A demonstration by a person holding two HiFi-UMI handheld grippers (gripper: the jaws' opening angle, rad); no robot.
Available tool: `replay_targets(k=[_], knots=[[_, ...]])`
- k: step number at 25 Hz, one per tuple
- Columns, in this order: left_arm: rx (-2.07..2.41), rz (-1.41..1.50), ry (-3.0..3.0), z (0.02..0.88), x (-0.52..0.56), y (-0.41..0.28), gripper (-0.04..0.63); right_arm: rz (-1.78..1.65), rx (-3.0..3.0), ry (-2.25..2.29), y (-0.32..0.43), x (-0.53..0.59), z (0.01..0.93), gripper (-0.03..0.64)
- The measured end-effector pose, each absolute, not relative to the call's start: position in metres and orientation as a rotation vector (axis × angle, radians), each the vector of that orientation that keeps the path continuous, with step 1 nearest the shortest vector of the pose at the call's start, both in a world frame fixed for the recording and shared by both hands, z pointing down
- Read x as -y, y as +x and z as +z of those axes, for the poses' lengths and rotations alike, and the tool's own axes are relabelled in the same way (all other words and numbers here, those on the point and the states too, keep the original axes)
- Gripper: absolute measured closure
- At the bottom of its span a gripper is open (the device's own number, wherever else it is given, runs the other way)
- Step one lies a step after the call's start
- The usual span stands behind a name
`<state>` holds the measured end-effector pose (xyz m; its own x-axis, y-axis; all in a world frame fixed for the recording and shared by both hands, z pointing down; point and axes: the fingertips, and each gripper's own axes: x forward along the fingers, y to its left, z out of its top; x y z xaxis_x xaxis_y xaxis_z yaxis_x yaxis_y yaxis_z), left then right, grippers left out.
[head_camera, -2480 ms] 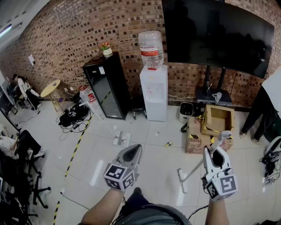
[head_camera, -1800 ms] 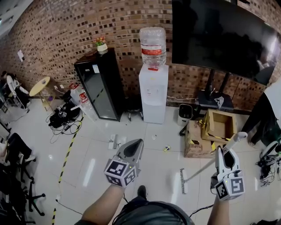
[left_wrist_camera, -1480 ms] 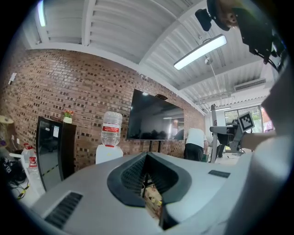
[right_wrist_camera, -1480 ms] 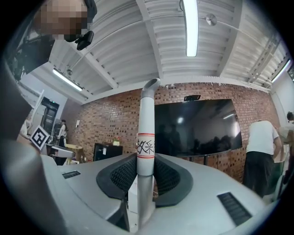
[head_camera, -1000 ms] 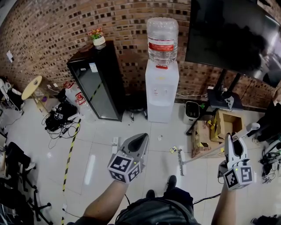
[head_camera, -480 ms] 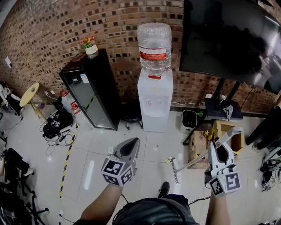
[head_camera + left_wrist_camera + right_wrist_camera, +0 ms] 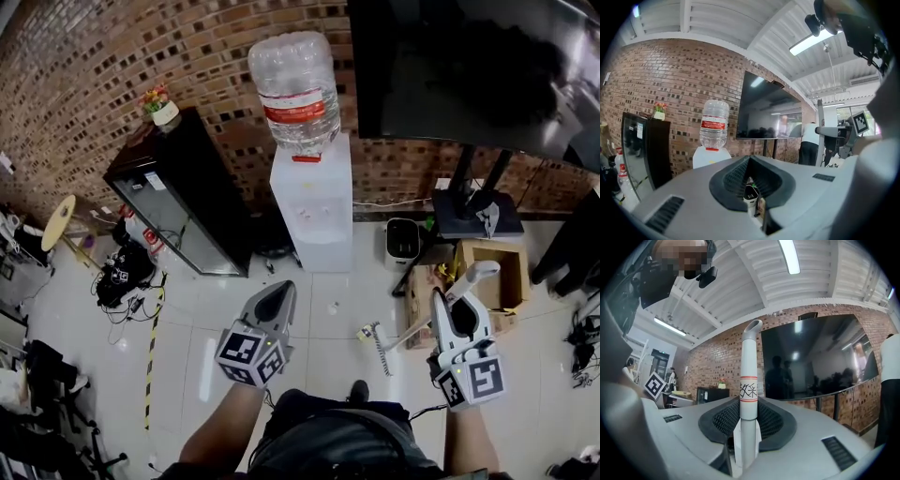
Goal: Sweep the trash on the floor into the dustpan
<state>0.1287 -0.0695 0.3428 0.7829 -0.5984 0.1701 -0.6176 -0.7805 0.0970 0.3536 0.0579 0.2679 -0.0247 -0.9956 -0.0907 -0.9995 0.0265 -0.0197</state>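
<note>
In the head view my right gripper (image 7: 453,306) is shut on a white broom handle (image 7: 482,273). The handle runs down and left to the broom head (image 7: 382,349) on the pale tiled floor. A small yellow piece of trash (image 7: 364,333) lies just left of the broom head, and a tiny white scrap (image 7: 333,307) lies farther left. In the right gripper view the handle (image 7: 749,376) stands upright between the jaws of the right gripper (image 7: 748,414). My left gripper (image 7: 278,294) hovers over the floor, shut and holding nothing; its jaws (image 7: 750,161) meet. No dustpan shows.
A water dispenser (image 7: 310,212) and a black cabinet (image 7: 184,202) stand against the brick wall. A large TV (image 7: 469,66) hangs at the right over a cardboard box (image 7: 489,266) and a white bin (image 7: 401,240). Cables (image 7: 126,270) and a yellow-black floor stripe (image 7: 152,349) lie at the left.
The view has moved closer to the wall. The broom head has swung left, up to the yellow trash. The long-handled dustpan seen earlier on the floor is now out of sight behind the left gripper.
</note>
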Motion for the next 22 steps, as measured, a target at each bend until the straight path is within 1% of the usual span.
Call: replay_targets(k=[9,16,22], knots=[[0.787,0.264,2.884,0.381,0.132,0.156,0.575,0.107,-2.044,-2.335,0.399,-0.01,0.312,0.506],[0.643,0.324,2.896,0.428,0.18,0.165,0.574,0.043,-1.947,-2.505,0.424,0.033,0.381,0.507],[0.561,0.39,2.897,0.487,0.206,0.198,0.574,-0.033,-1.886,-2.587,0.452,0.057,0.453,0.508]])
